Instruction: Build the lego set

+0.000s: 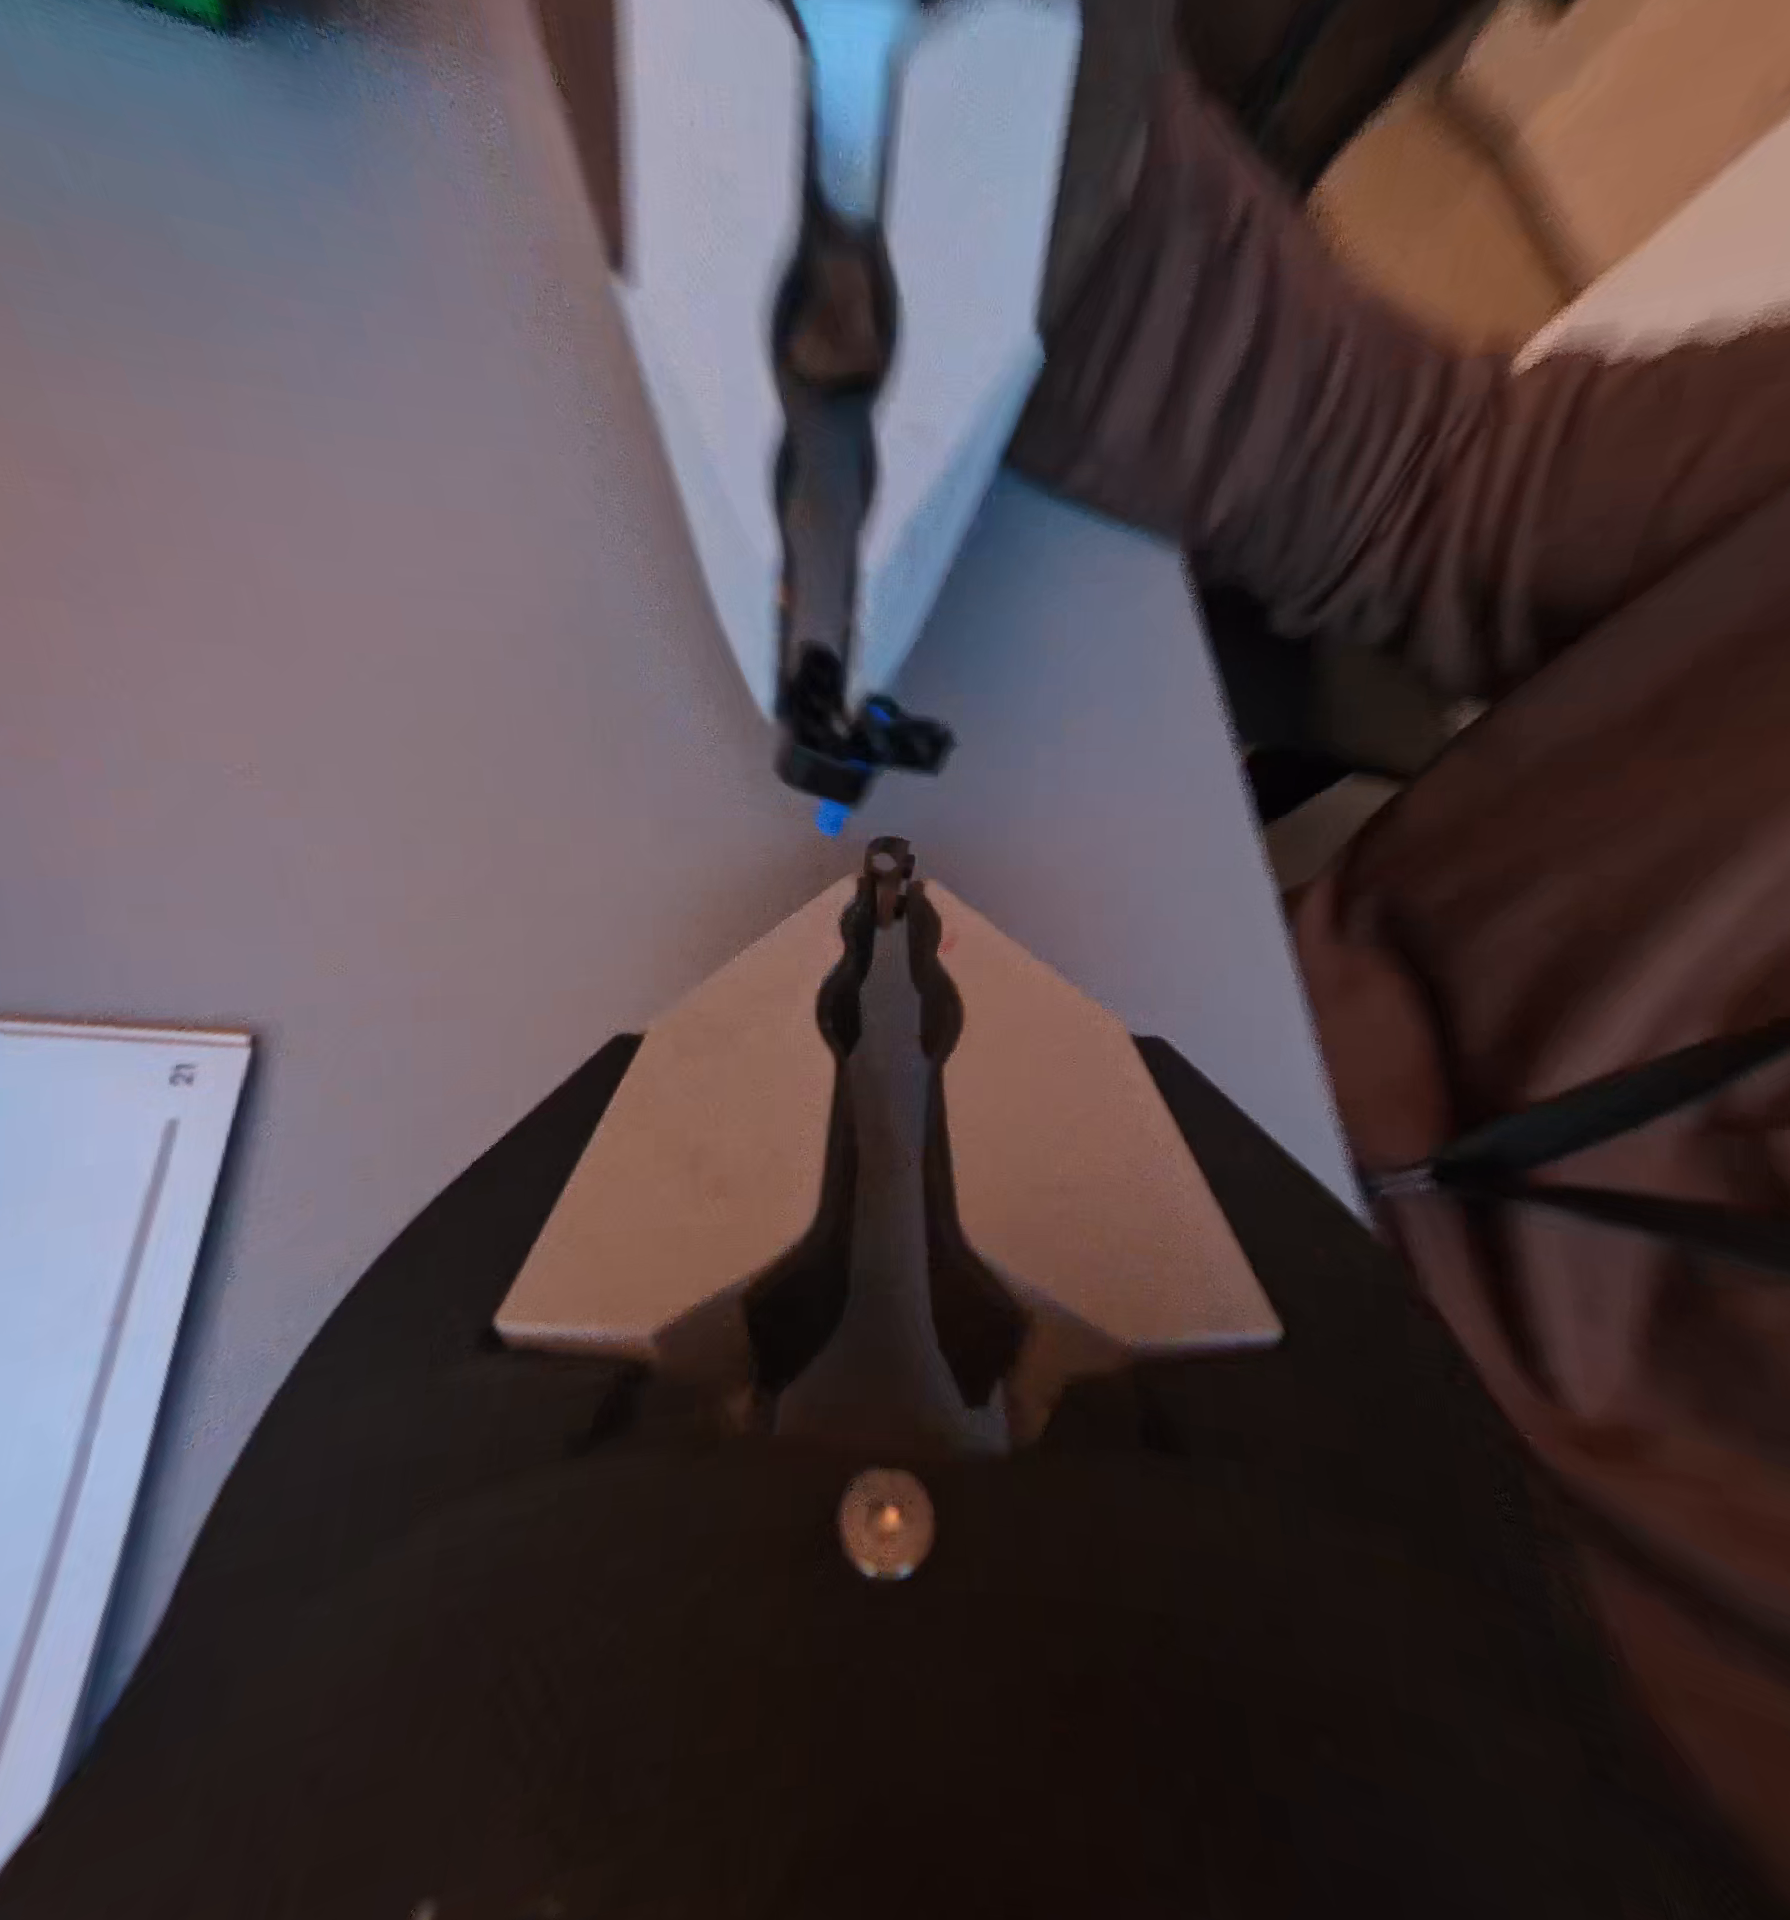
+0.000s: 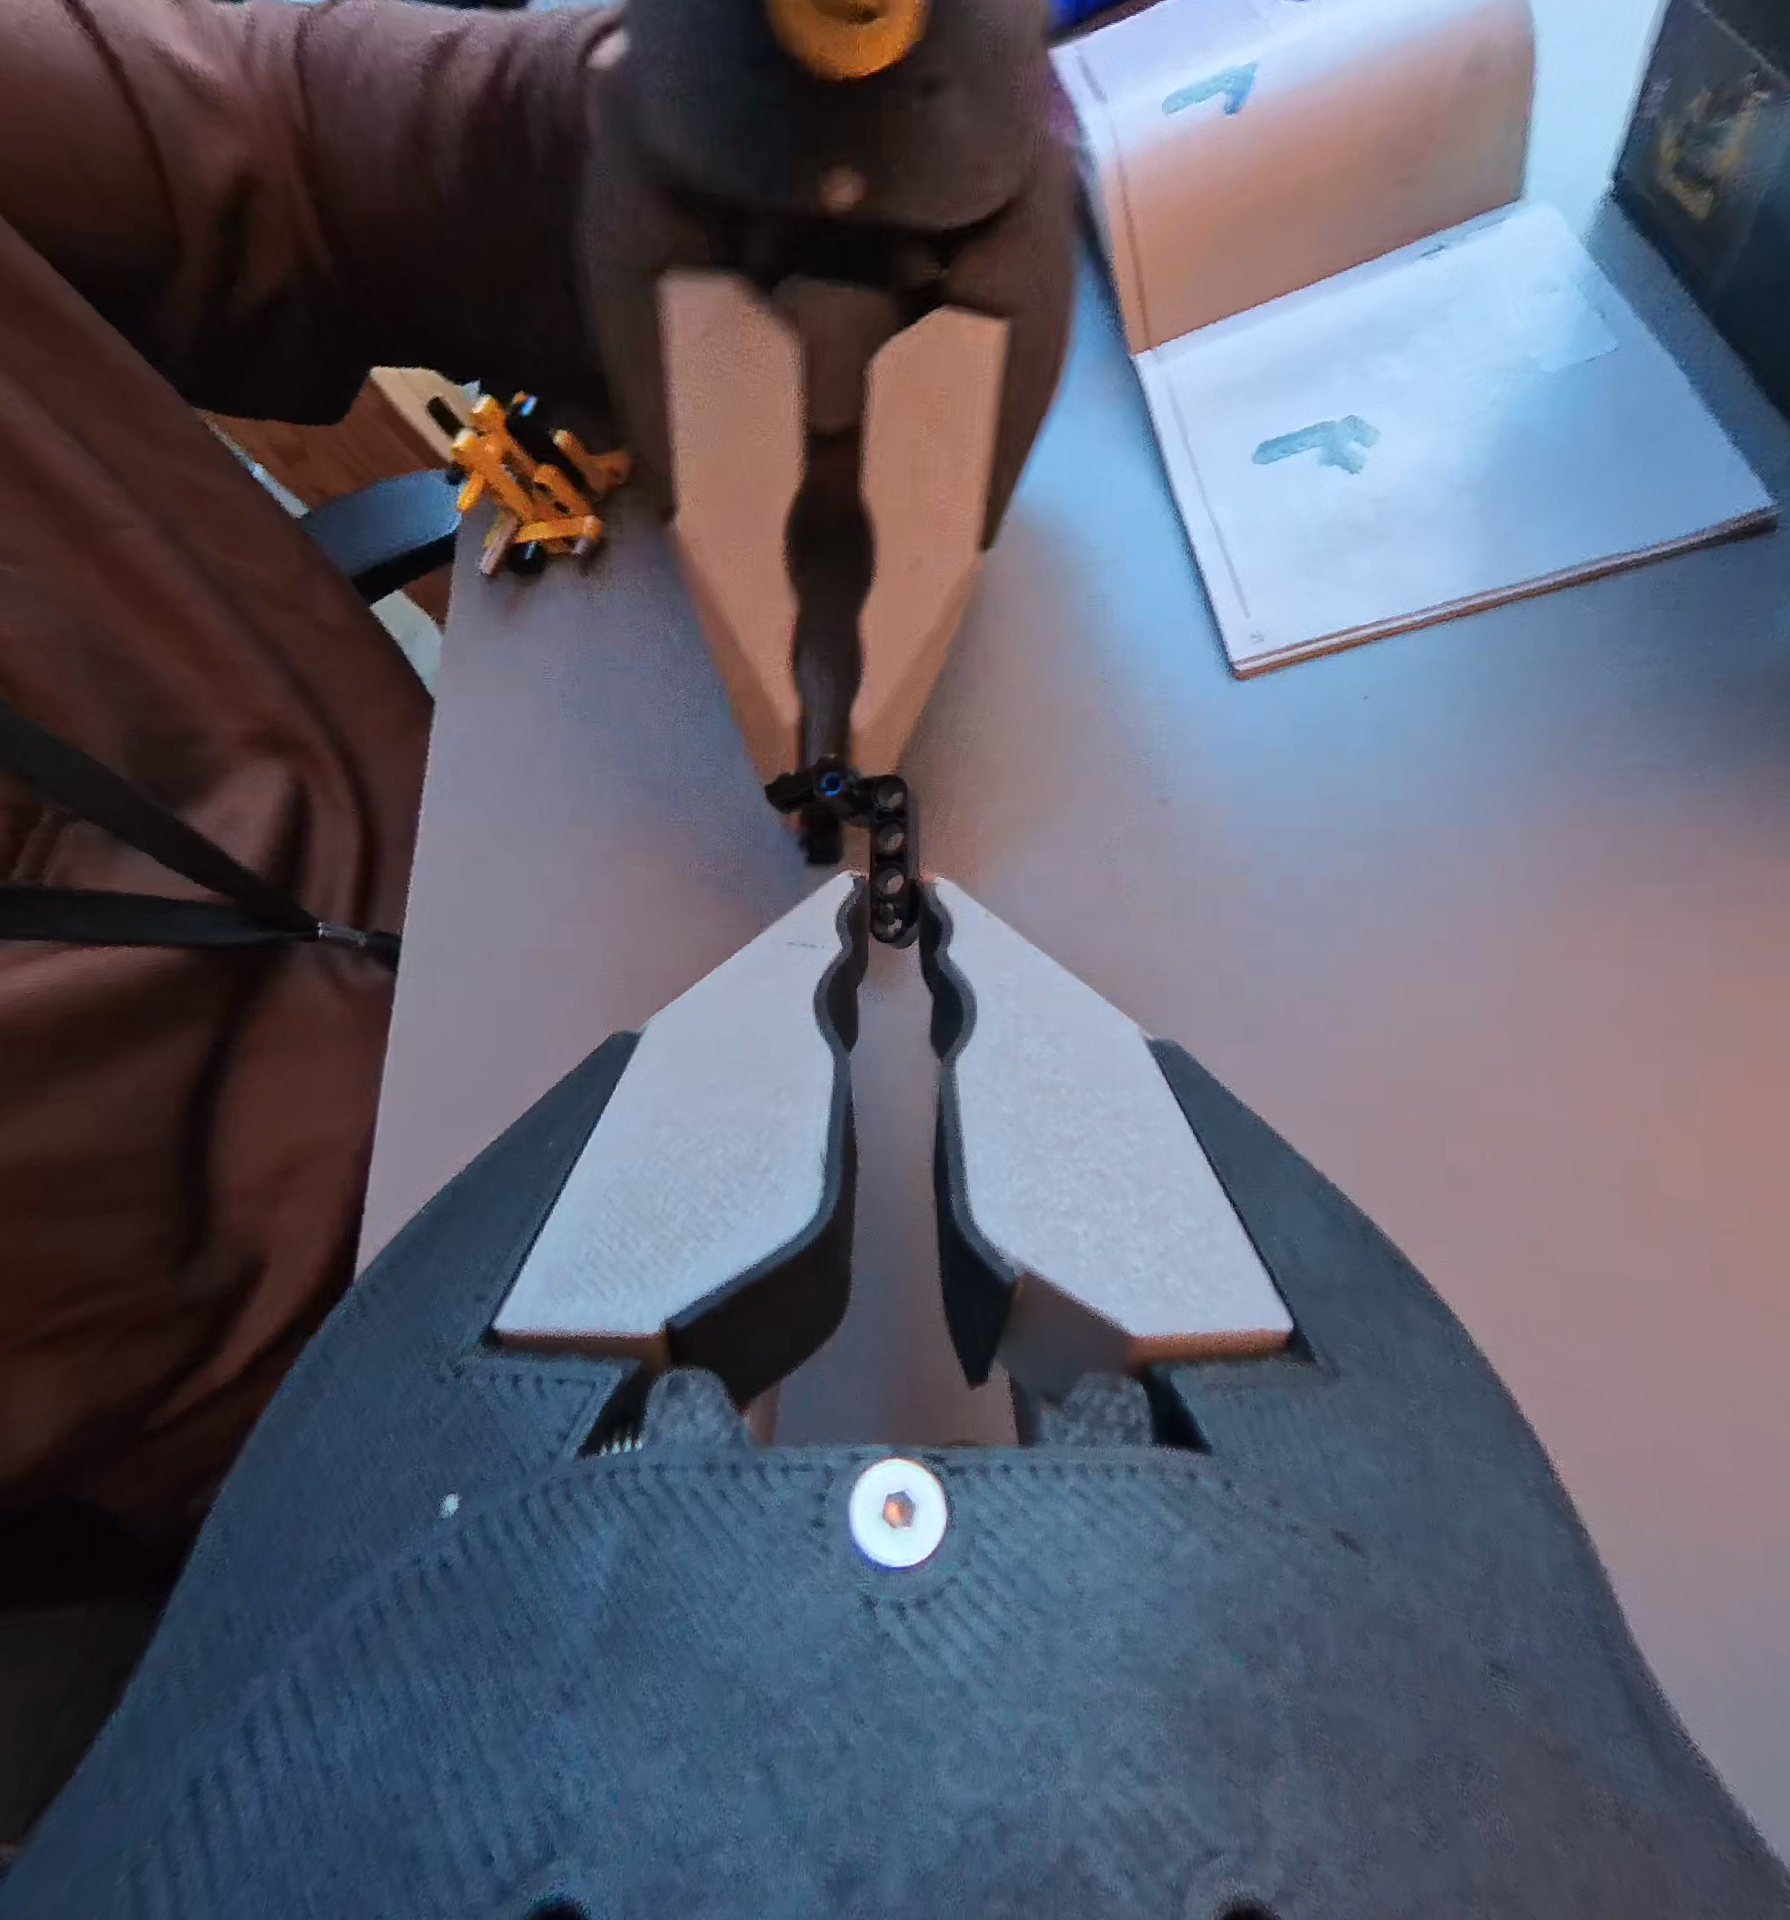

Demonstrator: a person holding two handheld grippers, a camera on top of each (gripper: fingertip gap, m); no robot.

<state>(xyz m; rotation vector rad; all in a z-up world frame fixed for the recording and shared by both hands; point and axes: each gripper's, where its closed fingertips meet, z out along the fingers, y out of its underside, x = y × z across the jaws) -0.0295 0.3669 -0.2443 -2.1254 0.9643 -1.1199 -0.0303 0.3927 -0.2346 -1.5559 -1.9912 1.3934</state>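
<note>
In the left wrist view my left gripper [image 1: 889, 896] is shut on a small dark connector piece [image 1: 887, 862] that sticks out past its tips. Just beyond it, my right gripper [image 1: 826, 675] comes in from the top. It holds a black lego assembly [image 1: 860, 732] with a blue pin [image 1: 829, 821] that points at the connector across a small gap. In the right wrist view my right gripper [image 2: 891, 909] is shut on the assembly's black holed beam [image 2: 891, 868]. The left gripper [image 2: 823, 764] faces it, tip beside the beam's top end.
An open instruction booklet [image 2: 1390, 395] lies on the grey table [image 2: 1286, 831] and shows in the left wrist view [image 1: 60, 1351]. A yellow lego model [image 2: 532, 488] sits by the table edge. A dark box [image 2: 1753, 208] stands far right. A person's brown sleeve [image 2: 143, 623] is alongside.
</note>
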